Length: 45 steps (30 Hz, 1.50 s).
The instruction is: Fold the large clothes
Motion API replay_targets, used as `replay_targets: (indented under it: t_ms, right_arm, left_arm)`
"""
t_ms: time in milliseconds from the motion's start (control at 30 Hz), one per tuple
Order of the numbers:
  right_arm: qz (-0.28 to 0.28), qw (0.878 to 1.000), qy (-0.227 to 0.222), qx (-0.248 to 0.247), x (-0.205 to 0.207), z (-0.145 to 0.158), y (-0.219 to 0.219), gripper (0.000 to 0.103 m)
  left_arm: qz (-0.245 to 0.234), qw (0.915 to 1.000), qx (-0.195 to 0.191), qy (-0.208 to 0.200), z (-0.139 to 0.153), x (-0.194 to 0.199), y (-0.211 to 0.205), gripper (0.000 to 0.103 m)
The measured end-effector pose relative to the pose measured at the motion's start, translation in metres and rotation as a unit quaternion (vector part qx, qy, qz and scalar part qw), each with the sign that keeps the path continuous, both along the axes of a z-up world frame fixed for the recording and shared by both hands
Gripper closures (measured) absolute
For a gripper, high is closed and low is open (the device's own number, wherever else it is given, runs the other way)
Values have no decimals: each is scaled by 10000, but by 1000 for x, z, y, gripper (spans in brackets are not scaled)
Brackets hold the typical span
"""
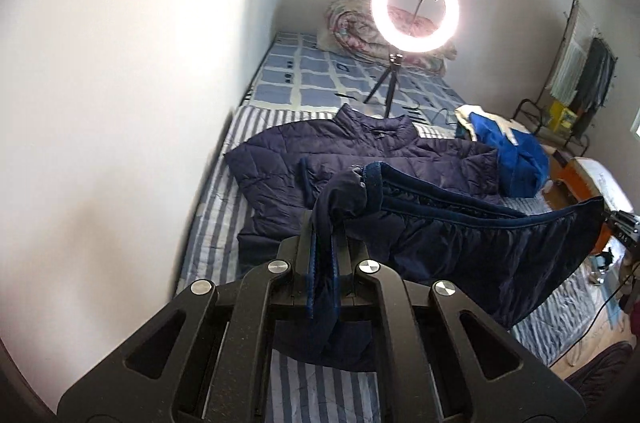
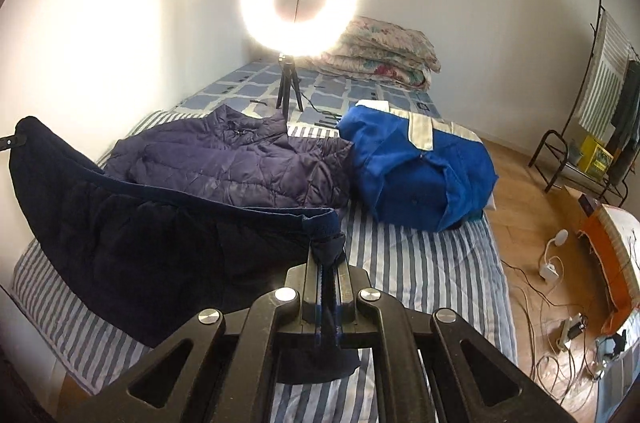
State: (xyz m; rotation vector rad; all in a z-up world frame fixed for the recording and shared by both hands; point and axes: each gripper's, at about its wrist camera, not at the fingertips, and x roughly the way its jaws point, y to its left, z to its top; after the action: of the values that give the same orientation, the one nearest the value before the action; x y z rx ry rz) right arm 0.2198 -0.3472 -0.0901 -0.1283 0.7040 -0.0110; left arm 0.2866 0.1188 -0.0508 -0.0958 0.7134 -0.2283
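A dark navy quilted jacket [image 1: 360, 159] lies on the striped bed; it also shows in the right wrist view [image 2: 224, 159]. Its bottom hem [image 1: 472, 219] is lifted and stretched between both grippers above the bed. My left gripper [image 1: 326, 223] is shut on the hem's left corner. My right gripper [image 2: 326, 251] is shut on the hem's right corner, and its tip shows at the right edge of the left wrist view [image 1: 618, 223]. The left gripper's tip shows at the left edge of the right wrist view [image 2: 10, 141]. The collar [image 2: 252, 121] lies flat towards the ring light.
A lit ring light on a tripod [image 2: 298, 7] stands on the bed behind the jacket. A blue and white garment [image 2: 420, 167] lies bunched to the right. A folded floral quilt [image 2: 384, 51] is at the head. The wall runs along the left; cables [image 2: 560, 323] lie on the wooden floor.
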Motion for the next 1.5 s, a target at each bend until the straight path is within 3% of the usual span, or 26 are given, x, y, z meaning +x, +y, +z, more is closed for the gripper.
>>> replay_targets:
  t_ms: [167,333,733,1033,1200,1367,1500]
  right_arm:
    - [-35,10000,-32,-17,31,-3,-6,102]
    - [-150,9998,-46,-130,82,-4,-10,102]
    - [-368,9940,-20,-1026,255,-20,9,102]
    - [-598,9811,75,-1841,380,-76,20,103]
    - [-607,9656,98,-2525,415,-108,28,103]
    - [-719,9586,149,-2752,430,-126,24,103]
    - [-717,9448,260,-3186,436,-141,32,103]
  left_arm:
    - [92,9995,308,-16,7,20,-12,99]
    - [164,9987,482,7,2,73,-19,99]
    - [421,9961,780,20,-40,248,-27,99]
    - [444,9931,1073,165,-95,375,-38,99]
    - [549,9916,1093,430,-141,423,-48,99]
    - [740,9914,910,578,-171,449,-49,99]
    - [956,9863,1238,520,-189,460,-63,86]
